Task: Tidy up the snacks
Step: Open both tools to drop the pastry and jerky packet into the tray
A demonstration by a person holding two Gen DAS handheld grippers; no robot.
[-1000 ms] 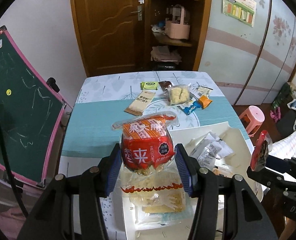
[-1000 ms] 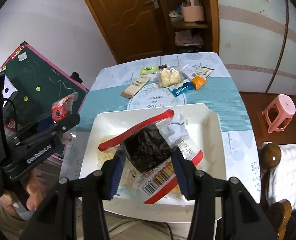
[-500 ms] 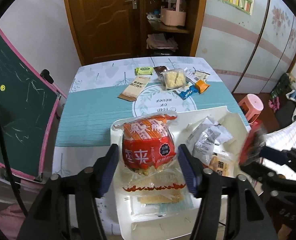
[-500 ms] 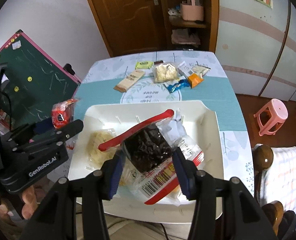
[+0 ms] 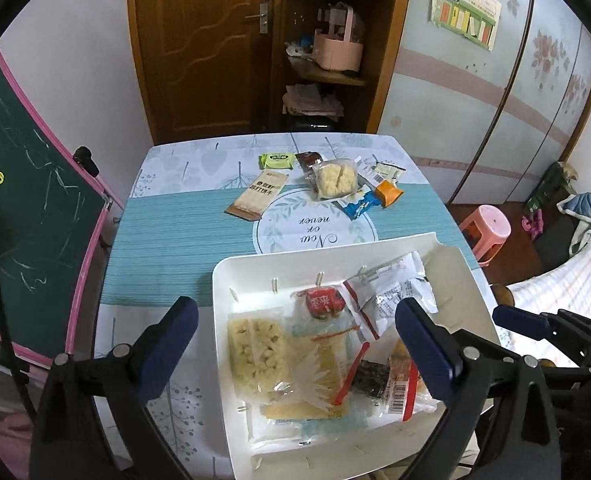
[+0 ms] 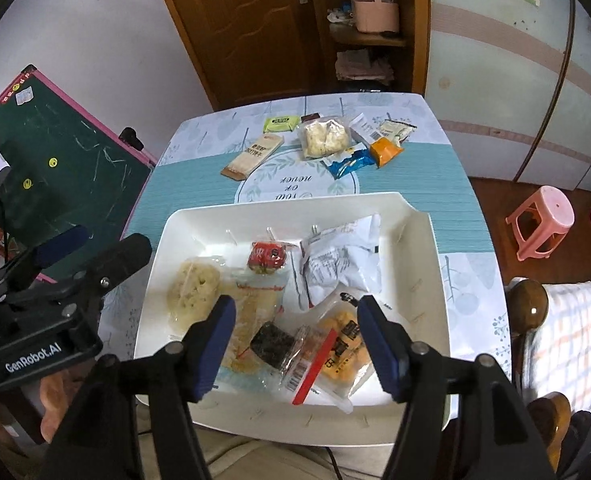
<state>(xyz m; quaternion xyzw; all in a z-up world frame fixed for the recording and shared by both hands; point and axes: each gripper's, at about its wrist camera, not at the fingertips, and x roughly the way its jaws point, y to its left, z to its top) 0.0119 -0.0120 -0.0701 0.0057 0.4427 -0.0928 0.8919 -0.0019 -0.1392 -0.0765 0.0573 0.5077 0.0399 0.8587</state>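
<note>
A white tray [image 5: 221,280] [image 6: 163,248] at the table's near edge holds several snack packs. The red pack [image 5: 322,302] [image 6: 266,256] lies loose near the tray's far side. My left gripper [image 5: 295,320] hovers above it with its jaws opening wide and nothing between the pads. A dark snack in a clear, red-edged wrapper [image 6: 275,340] lies at the tray's near side. My right gripper [image 6: 297,312] hangs over it, jaws opening, pads clear of it. Further packs lie on the teal table runner: a tan biscuit bar [image 5: 257,196], a green pack [image 5: 277,161], a clear pack of yellow cakes [image 5: 333,178].
A green chalkboard with a pink frame [image 5: 23,200] leans at the table's left side. To the right stand a pink stool [image 5: 487,228] and a chair with a wooden knob [image 6: 529,304]. A wooden door and shelf stand beyond the table.
Both grippers have opened. The red pack dropped from the left gripper into the tray, and the dark red-edged pack fell from the right gripper into the tray.
</note>
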